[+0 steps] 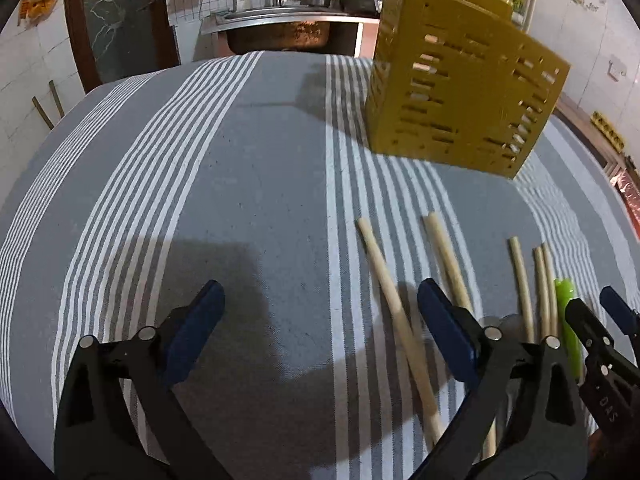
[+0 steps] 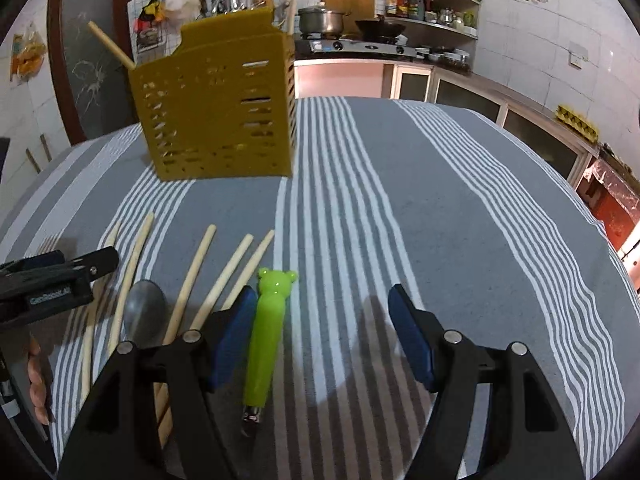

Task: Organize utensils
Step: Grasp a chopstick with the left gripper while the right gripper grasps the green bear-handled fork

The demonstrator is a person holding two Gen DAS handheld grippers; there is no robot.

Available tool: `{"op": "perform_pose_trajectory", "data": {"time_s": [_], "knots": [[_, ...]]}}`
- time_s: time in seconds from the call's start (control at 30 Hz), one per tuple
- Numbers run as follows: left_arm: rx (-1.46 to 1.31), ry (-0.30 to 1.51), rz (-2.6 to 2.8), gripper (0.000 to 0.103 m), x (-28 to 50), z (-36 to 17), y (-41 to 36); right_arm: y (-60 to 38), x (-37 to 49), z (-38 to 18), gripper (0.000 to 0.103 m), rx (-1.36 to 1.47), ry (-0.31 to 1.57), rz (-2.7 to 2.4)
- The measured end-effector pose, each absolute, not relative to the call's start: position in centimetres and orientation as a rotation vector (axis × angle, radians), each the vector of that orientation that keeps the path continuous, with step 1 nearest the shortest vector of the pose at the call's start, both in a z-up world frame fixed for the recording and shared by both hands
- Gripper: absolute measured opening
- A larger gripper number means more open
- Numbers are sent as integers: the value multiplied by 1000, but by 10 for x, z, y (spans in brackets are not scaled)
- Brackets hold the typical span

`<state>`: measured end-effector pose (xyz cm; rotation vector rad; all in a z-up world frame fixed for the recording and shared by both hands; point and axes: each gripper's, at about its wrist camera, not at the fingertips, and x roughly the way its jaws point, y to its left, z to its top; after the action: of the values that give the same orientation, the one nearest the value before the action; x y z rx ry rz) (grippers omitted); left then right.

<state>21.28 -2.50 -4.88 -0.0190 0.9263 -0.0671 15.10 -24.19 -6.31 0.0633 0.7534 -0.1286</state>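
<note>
Counter (image 2: 460, 208) under a grey-and-white striped cloth, far edge curving off toward the kitchen units; wide bare cloth on its right half in the right wrist view and on its left half in the left wrist view. Left tool (image 1: 320, 312) spread wide, nothing between the fingers, low over the cloth with its right finger over the nearest chopsticks (image 1: 400, 320). Right tool (image 2: 320, 312) also spread, empty, its left finger just beside a green bear-topped utensil (image 2: 266, 344) lying flat on the cloth. Left of that lie more pale chopsticks (image 2: 236, 276) fanned out loosely, and a metal spoon (image 2: 145, 312) bowl-up among them. Yellow slotted utensil holder (image 2: 216, 112) stands upright further back on the counter, well apart from the loose pieces, with one chopstick (image 2: 110, 44) leaning out of its top. The left tool shows at the left edge of the right wrist view, over the outermost chopsticks. Near ends of the chopsticks and the green utensil's metal end are cut off behind the tool bodies; spoon handle hidden. Behind the counter: sink (image 1: 280, 32), stove with pot (image 2: 320, 20) and pan, shelves, dark door (image 2: 88, 60).
</note>
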Motion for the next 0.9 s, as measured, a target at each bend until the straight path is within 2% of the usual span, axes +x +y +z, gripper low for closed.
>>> {"op": "perform_pose_trajectory", "data": {"time_s": [0.27, 0.57, 0.8, 0.87, 0.9], "knots": [[-9, 922, -77, 87, 210, -50, -31, -248, 152, -68, 68, 93, 793, -146], [-1, 936, -143, 67, 201, -47, -42, -249, 153, -68, 66, 104, 810, -158], [-35, 982, -175, 51, 213, -43, -37, -244, 156, -66, 50, 102, 859, -144], [-31, 983, -175, 45, 216, -43, -39, -244, 159, -66, 43, 117, 873, -136], [-35, 983, -177, 38, 218, -43, -40, -244, 160, -65, 35, 124, 877, -131]]}}
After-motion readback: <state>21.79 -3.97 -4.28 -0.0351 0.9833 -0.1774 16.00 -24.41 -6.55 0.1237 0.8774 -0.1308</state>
